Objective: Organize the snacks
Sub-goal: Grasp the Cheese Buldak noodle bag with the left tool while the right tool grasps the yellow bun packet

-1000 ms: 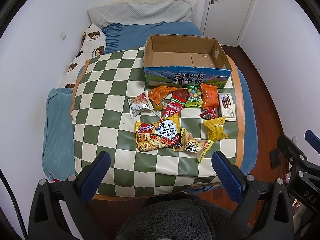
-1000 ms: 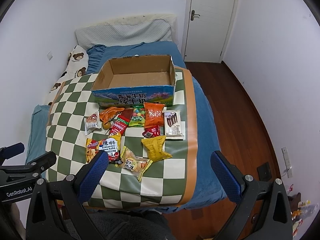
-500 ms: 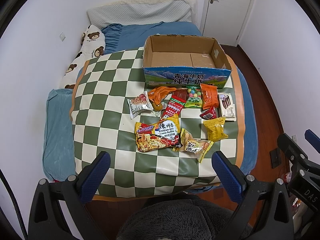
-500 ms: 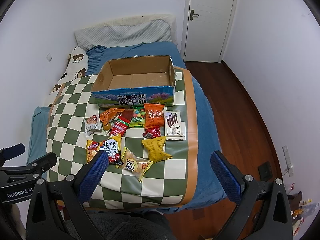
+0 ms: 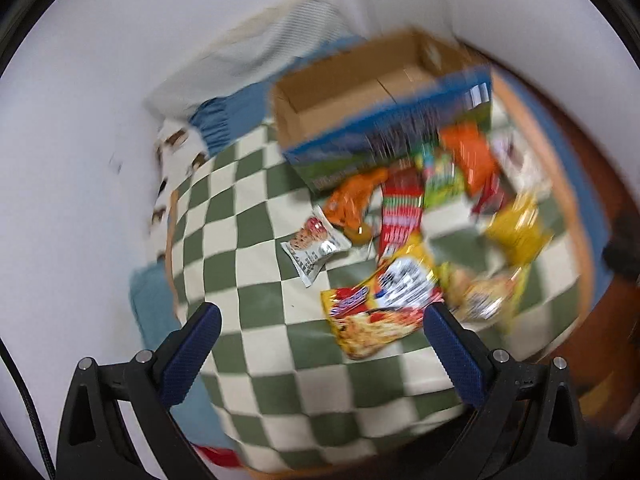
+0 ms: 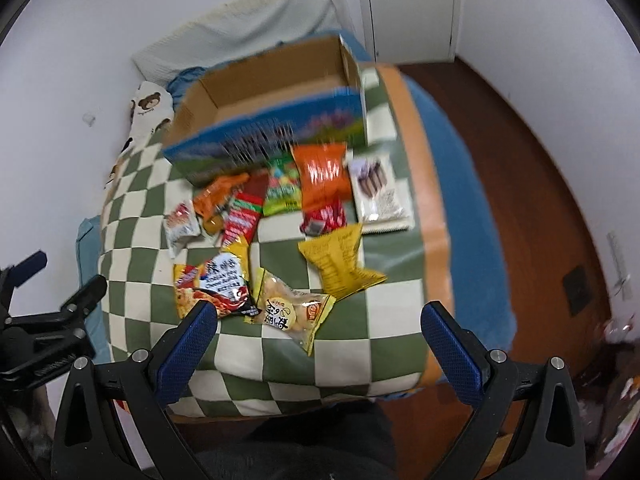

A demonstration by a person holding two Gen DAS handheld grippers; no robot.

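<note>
Left wrist view, blurred: we held left gripper wide open, empty, above near edge of checkered blanket. Noodle packet lay just ahead, toward right finger; silver snack pouch ahead of it; cardboard box farther ahead.

Right wrist view: we held right gripper wide open, empty. Rice-cracker bag lay just ahead between fingers; yellow bag beyond; box at far end.

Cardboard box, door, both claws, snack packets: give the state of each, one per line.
Cardboard box: open at the top, nothing visible inside.
Door: shut.
Left claw: open, holding nothing.
Right claw: open, holding nothing.
Noodle packet: lying flat on the checkered blanket, outside the box.
</note>
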